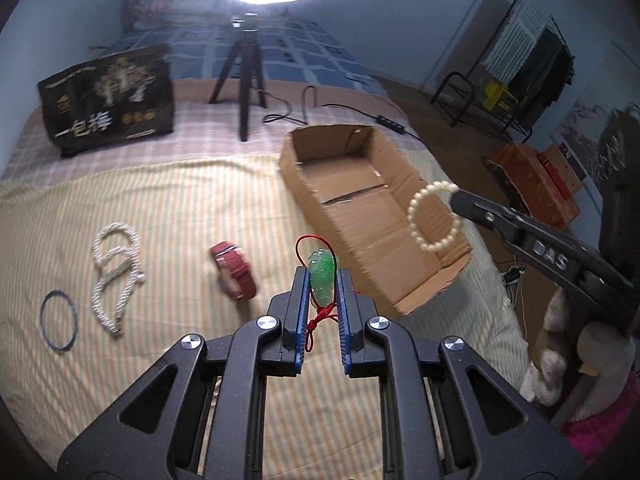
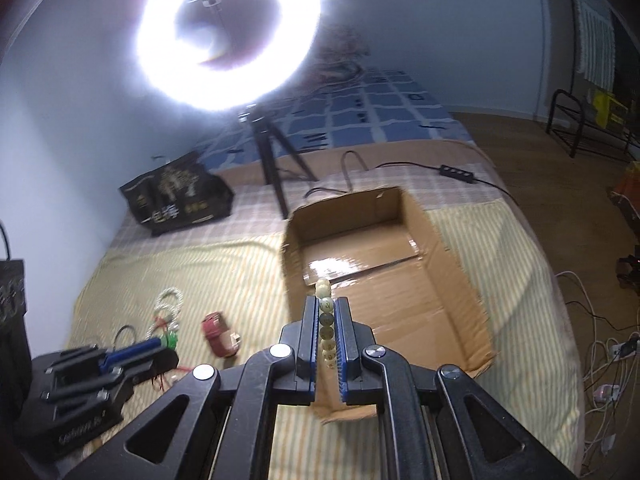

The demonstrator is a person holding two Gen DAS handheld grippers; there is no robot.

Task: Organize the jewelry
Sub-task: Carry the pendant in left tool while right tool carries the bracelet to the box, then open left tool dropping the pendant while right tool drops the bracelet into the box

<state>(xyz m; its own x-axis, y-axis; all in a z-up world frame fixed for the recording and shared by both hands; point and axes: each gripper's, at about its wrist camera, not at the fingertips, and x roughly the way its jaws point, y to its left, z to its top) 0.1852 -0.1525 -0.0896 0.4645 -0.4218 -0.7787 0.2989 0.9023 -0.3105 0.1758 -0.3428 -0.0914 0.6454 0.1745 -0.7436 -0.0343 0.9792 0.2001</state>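
My left gripper (image 1: 322,277) is shut on a green jade pendant (image 1: 322,276) whose red cord (image 1: 316,322) loops above it and hangs down between the fingers. It hovers over the striped bedspread, just left of an open cardboard box (image 1: 404,160). My right gripper (image 2: 326,307) is shut on a pearl bracelet (image 2: 326,320), held above the box (image 2: 440,248); in the left wrist view the bracelet (image 1: 434,216) dangles as a ring from the right gripper's tip (image 1: 460,200). The left gripper (image 2: 160,346) shows at the lower left of the right wrist view.
On the bedspread lie a red watch (image 1: 234,274), a white beaded necklace (image 1: 116,272) and a thin blue ring bangle (image 1: 59,319). A black bag (image 1: 108,96) and a tripod (image 1: 244,80) with a ring light (image 2: 228,36) stand behind. Stuffed toys (image 1: 580,356) sit at right.
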